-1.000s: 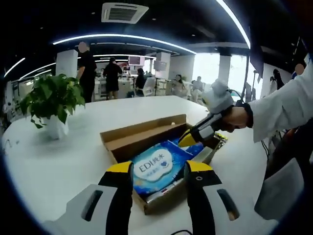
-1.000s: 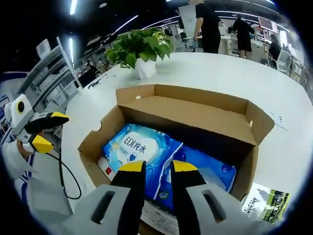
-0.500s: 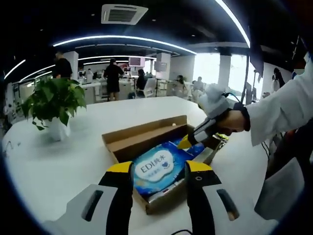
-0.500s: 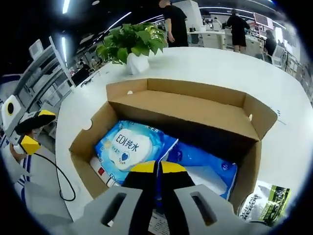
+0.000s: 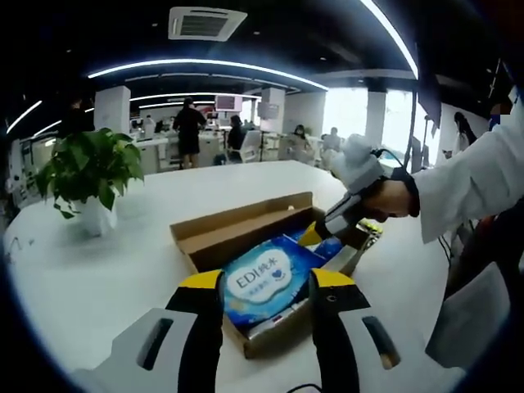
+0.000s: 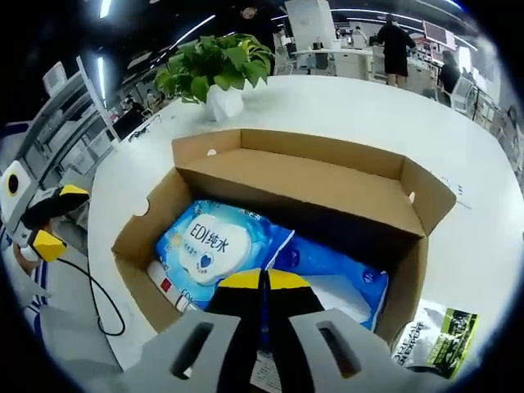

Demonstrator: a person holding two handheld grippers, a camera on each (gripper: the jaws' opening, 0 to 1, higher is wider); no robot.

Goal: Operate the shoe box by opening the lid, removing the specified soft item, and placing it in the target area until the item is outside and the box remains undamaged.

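The shoe box (image 6: 286, 176) sits open on the white bench (image 6: 344, 115). Your right gripper (image 6: 264, 282) has its jaws pinched together on the blue soft pack (image 6: 214, 246) inside; next, lift it straight out. Your left gripper (image 5: 266, 282) waits with jaws apart.

The shoe box (image 6: 327, 192) in the middle of the right gripper view is plain brown cardboard. Inside it, the wet wipes pack (image 6: 214, 244) is bright blue with a white oval and blue letters. Low in that view, the right gripper (image 6: 263, 282) has yellow tips on grey jaws. At the lower right, a small packet (image 6: 430, 334) is green, black and white. At the upper left, the plant (image 6: 214, 64) has green leaves in a white pot. The table (image 6: 360, 115) is white. In the left gripper view, the left gripper (image 5: 266, 282) has yellow tips and black jaws, and the sleeve (image 5: 471, 184) on the right is white.
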